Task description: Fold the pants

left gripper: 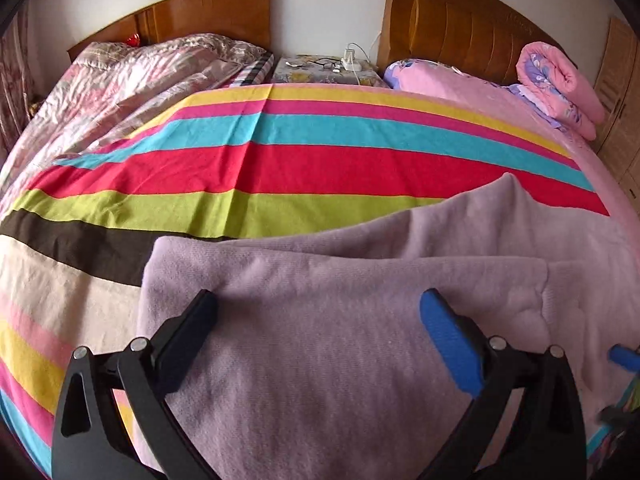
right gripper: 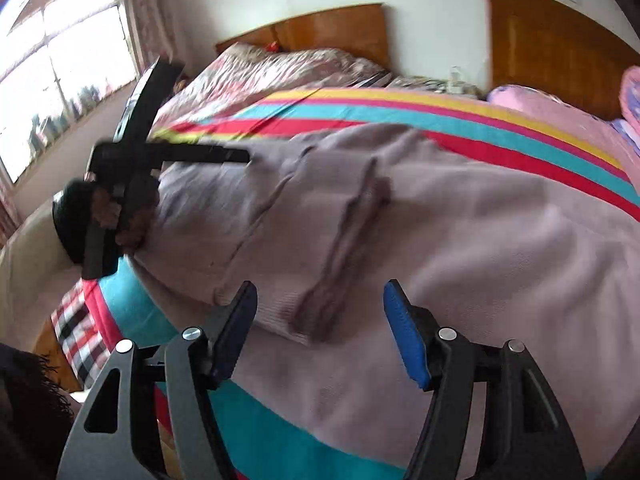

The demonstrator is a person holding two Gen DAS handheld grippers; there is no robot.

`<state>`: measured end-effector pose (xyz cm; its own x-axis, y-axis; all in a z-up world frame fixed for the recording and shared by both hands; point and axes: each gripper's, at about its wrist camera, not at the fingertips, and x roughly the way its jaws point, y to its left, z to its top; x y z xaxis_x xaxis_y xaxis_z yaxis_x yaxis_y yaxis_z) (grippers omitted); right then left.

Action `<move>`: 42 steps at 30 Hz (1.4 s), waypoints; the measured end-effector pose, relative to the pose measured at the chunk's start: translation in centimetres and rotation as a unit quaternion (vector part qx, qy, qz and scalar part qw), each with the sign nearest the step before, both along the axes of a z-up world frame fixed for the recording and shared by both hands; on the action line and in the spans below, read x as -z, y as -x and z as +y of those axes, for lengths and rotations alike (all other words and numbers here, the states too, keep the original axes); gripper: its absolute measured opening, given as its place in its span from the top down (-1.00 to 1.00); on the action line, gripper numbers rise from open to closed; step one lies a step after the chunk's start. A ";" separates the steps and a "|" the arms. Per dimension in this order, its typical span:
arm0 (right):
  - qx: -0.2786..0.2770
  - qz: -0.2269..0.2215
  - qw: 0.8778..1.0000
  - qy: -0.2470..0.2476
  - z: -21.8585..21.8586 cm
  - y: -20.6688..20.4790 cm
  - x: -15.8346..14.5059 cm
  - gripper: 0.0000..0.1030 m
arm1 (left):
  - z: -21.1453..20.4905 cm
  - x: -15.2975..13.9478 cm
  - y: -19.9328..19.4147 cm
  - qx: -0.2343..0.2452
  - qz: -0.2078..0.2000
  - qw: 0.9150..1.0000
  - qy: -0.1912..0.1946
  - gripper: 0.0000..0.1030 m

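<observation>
Striped bed point(left gripper: 280, 168) | both claws tilted down over mauve pants point(left gripper: 320, 320) — left claw point(left gripper: 320, 312) agape, empty | right claw point(right gripper: 320, 304) agape, empty

Daylight floods in from the window point(right gripper: 68, 76), blown out to near white at the upper left of the right wrist view, and it lights the striped bedsheet point(left gripper: 280, 168) evenly with only soft shadows in the folds of the mauve pants point(right gripper: 360, 216). The left wrist view is sharp, while the right wrist view is smeared by motion blur (worst on the left gripper point(right gripper: 168, 152) and the wooden headboards point(right gripper: 332, 32)). Both fisheye pictures bow straight edges and darken to black at the corners.
</observation>
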<state>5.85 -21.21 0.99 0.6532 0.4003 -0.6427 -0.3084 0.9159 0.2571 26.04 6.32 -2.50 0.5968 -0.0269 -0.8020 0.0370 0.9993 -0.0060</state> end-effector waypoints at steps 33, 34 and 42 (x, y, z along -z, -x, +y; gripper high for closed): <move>0.346 0.104 0.899 -0.246 -21.7 6.3 5.2 -0.02 | -11.1 1.8 2.0 0.113 -0.001 0.993 0.020 -0.97; 0.346 0.104 0.900 -0.242 -21.7 6.4 5.3 -0.01 | -11.1 1.7 2.0 0.113 -0.001 0.993 0.020 -0.97; 0.237 0.155 0.938 -0.201 -20.5 3.6 4.4 -0.27 | -11.4 1.7 2.2 0.112 -0.004 0.994 0.009 -0.97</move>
<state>2.24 -41.71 -3.38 0.6252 0.3628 -0.6910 0.2566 0.7406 0.6210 23.88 -5.07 -4.18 0.5806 -0.1730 -0.7956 0.2581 0.9659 -0.0217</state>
